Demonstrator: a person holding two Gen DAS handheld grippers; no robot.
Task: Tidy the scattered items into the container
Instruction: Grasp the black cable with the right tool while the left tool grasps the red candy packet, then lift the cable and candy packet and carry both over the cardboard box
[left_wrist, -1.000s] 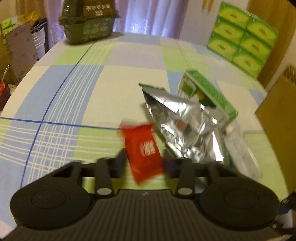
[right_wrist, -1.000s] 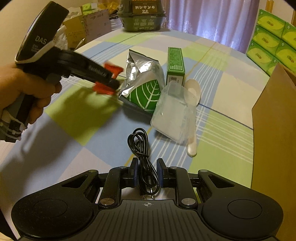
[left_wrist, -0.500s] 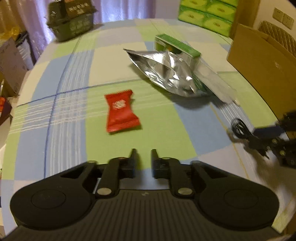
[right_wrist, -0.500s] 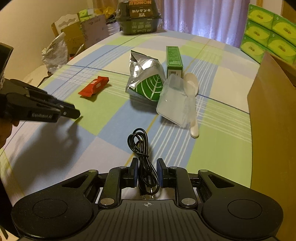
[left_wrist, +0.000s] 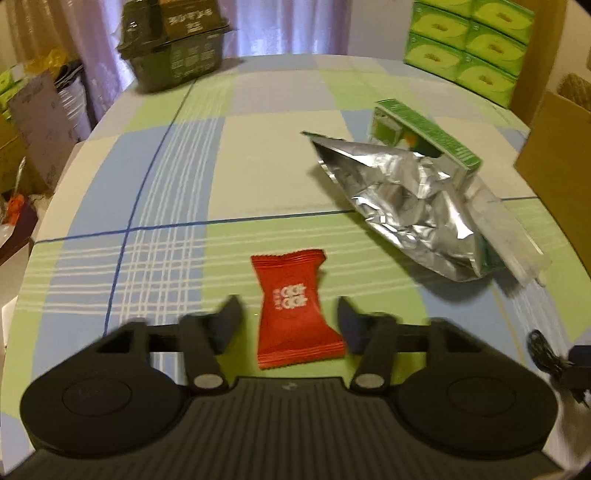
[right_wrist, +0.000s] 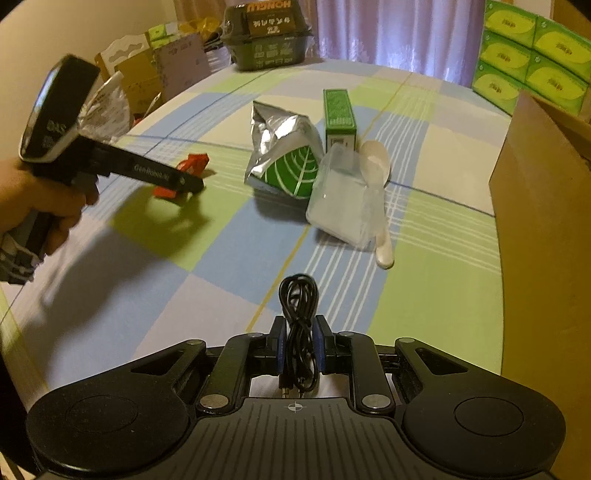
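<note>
Checked tablecloth (left_wrist: 258, 184) in green, blue and cream covers the table, curtains behind, dark basket (right_wrist: 269, 37) at upper centre of the right wrist view, green tissue boxes (right_wrist: 535, 55) stacked upper right. Far left of that view a hand (right_wrist: 40, 199) grips the left gripper (left_wrist: 288, 314), fingers spread wide on either side of one red snack packet (left_wrist: 295, 314) lying flat, low centre in the left wrist view; not pinched yet. To do it well: lower until both pads flank the packet's waist, close squarely, lift without dragging the cloth. Centre of the frame: one foil bag (right_wrist: 284, 151) with a green leaf print, one upright green carton (right_wrist: 340, 114) touching it, one clear plastic tub (right_wrist: 343, 206) and one white spoon (right_wrist: 380, 206) just beside. Bottom centre, right gripper (right_wrist: 299, 350) is clamped on one coiled black cable (right_wrist: 299, 332). Right edge: one cardboard box (right_wrist: 543, 258), probably the container, with nothing visibly inside from here. Five loose items on the table, one held.
</note>
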